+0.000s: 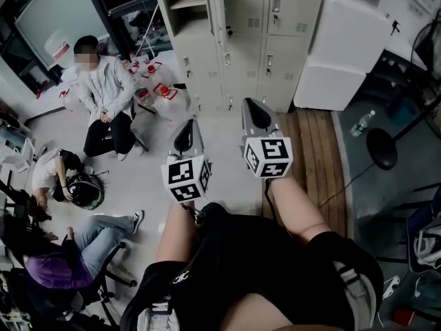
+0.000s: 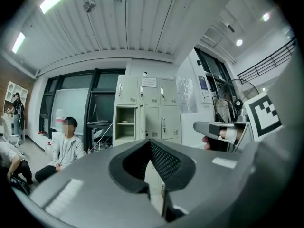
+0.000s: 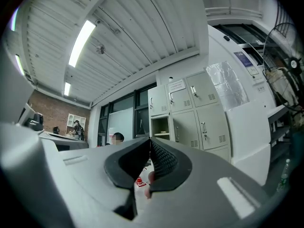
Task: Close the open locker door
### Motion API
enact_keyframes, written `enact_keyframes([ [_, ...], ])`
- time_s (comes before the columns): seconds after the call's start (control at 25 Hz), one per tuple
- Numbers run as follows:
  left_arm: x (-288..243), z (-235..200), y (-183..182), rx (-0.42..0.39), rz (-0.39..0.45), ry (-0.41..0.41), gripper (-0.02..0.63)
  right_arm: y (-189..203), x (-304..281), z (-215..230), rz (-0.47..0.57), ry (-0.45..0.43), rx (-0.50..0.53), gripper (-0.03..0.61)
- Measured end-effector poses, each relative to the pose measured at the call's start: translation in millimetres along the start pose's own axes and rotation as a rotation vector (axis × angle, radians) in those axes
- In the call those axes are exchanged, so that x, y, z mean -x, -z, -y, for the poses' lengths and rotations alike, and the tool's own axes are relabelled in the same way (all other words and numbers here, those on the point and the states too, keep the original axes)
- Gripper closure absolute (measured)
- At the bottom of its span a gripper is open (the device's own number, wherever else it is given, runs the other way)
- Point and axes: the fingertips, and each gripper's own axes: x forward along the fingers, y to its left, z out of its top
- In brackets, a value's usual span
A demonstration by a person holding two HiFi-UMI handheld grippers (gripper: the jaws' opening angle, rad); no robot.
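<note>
Well ahead of the clenched, empty left gripper (image 2: 151,142) and right gripper (image 3: 150,139) stood the locker door (image 1: 216,9). It seemingly hung open, edge-on.

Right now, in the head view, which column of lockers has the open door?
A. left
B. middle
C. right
A: the open compartment, its inside showing, sits in the leftmost column of the lockers, its door swung out.
</note>
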Motion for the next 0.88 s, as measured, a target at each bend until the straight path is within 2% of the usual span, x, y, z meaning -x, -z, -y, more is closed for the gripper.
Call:
enact_keyframes([
  [0.52, -35, -2, -1, -0.012, 0.042, 0.028, 0.614, 8, -27, 12, 0.005, -0.009, 0.028, 0.566],
  [0.88, -114, -35, 12, 0.007, 0.046, 0.06, 0.614, 32, -105, 36, -0.02, 0.024, 0.045, 0.566],
])
